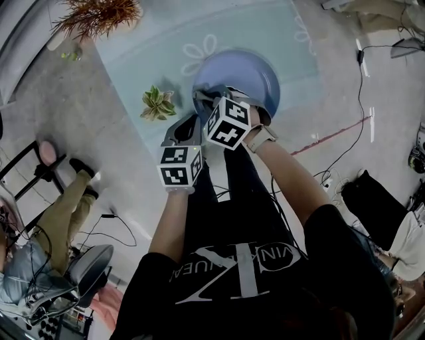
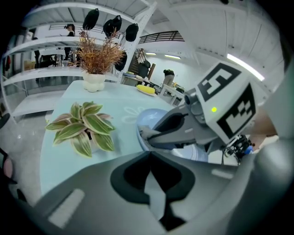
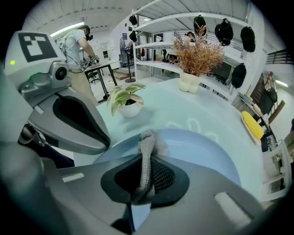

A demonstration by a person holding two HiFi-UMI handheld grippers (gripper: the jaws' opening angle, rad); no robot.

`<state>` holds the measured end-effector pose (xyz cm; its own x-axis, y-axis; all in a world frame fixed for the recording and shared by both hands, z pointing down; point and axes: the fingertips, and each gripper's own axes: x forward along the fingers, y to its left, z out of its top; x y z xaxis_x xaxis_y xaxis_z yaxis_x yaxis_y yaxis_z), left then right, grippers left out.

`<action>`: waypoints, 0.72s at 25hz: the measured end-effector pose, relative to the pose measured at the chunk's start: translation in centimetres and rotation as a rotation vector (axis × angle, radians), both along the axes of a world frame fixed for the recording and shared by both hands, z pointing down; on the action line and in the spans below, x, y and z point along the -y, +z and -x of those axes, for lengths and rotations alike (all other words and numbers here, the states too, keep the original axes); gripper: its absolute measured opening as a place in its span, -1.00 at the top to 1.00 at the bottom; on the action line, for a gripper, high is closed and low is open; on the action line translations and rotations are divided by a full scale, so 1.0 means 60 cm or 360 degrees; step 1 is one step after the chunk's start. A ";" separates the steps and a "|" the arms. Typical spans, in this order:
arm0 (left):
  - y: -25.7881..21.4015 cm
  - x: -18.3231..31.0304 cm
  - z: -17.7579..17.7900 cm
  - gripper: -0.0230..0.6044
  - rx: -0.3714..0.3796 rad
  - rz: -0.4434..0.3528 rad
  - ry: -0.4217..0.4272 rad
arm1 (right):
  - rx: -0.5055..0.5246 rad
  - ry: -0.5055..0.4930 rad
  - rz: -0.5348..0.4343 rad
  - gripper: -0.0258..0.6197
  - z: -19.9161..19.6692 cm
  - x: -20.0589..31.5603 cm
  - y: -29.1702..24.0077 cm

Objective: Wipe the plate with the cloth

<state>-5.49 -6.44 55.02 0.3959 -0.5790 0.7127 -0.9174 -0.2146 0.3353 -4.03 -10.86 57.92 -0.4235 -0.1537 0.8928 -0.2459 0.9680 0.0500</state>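
Observation:
A blue plate (image 1: 257, 72) lies on the pale green table (image 1: 153, 53) near its front edge. My right gripper (image 1: 211, 99) hangs over the plate's near rim, shut on a grey mesh cloth (image 3: 147, 149). The cloth sticks up between the jaws, with the plate (image 3: 211, 153) right behind it. My left gripper (image 1: 188, 127) is just left of the right one and nearer the table edge. Its jaws are shut with nothing between them. In the left gripper view the plate (image 2: 149, 120) lies beyond the left gripper (image 2: 149, 155), partly hidden by the right gripper (image 2: 183, 128).
A small potted plant (image 1: 157, 104) stands left of the plate. A dried plant in a white vase (image 1: 99, 14) is at the table's far left corner. A yellow object (image 3: 251, 124) lies on the far right. Cables (image 1: 352, 143) and a chair (image 1: 86, 265) are on the floor.

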 end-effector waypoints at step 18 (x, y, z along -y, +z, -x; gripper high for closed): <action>-0.001 0.001 0.000 0.93 0.0005 -0.0011 -0.0024 | -0.0169 0.0355 -0.0218 0.82 -0.116 0.171 0.000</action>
<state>-5.48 -6.50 54.97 0.3851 -0.5895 0.7100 -0.9215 -0.2031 0.3312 2.96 -21.13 57.92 -0.2708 -0.3550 0.8948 -0.4385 0.8730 0.2136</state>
